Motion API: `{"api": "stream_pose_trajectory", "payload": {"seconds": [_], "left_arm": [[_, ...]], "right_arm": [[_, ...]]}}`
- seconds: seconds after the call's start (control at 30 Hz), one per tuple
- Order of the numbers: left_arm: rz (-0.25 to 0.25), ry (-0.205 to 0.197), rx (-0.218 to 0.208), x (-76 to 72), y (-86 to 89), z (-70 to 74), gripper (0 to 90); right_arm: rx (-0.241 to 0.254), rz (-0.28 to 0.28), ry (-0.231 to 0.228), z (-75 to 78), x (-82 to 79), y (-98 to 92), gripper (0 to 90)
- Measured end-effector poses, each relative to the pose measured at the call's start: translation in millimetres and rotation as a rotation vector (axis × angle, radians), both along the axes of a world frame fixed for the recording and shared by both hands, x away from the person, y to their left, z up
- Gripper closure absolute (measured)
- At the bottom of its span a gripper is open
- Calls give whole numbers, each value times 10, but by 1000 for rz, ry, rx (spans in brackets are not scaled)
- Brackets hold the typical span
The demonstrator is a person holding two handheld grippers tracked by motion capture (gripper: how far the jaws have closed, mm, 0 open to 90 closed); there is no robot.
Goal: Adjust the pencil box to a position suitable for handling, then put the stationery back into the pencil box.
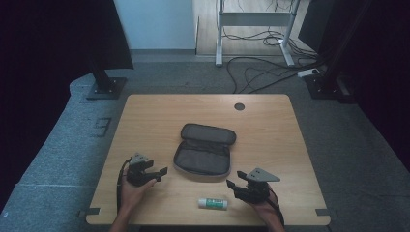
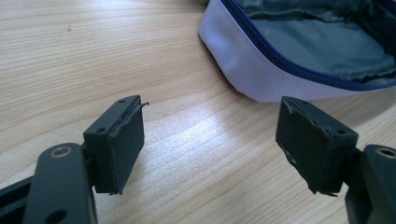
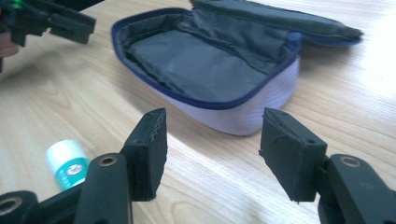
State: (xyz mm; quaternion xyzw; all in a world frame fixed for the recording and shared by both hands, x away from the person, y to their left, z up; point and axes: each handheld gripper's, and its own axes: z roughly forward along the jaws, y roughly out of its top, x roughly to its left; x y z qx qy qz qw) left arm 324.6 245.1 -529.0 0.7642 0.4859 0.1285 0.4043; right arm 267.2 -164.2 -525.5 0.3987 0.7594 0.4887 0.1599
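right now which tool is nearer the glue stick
Right. The right tool sits just beside the glue stick, up and to its right. The left tool is farther off, up and to its left, by the open pouch.

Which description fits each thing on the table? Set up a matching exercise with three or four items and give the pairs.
Things:
1. pencil case
2. glue stick
3. left tool
4. round hole

Descriptions:
A. near the table's far edge
B. lying flat by the near edge
C. unzipped, lid folded back
D. jaws apart, nothing between them

Pairs: 1-C, 2-B, 3-D, 4-A
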Motion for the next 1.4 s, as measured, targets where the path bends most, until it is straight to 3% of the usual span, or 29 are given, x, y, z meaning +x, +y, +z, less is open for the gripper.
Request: {"api": "stream_pose_trajectory", "payload": {"seconds": [0.23, 0.53, 0.97, 1.4], "left_arm": [[15, 3, -39, 0, 58, 9, 243], [9, 7, -16, 6, 36, -15, 248], [10, 27, 7, 14, 49, -78, 252], [9, 32, 4, 19, 61, -89, 253]], "right_arm": [[1, 65, -1, 7, -42, 95, 412], [10, 157, 9, 2, -98, 221, 439], [-17, 292, 40, -61, -165, 417, 454], [-66, 355, 63, -164, -204, 556, 473]]}}
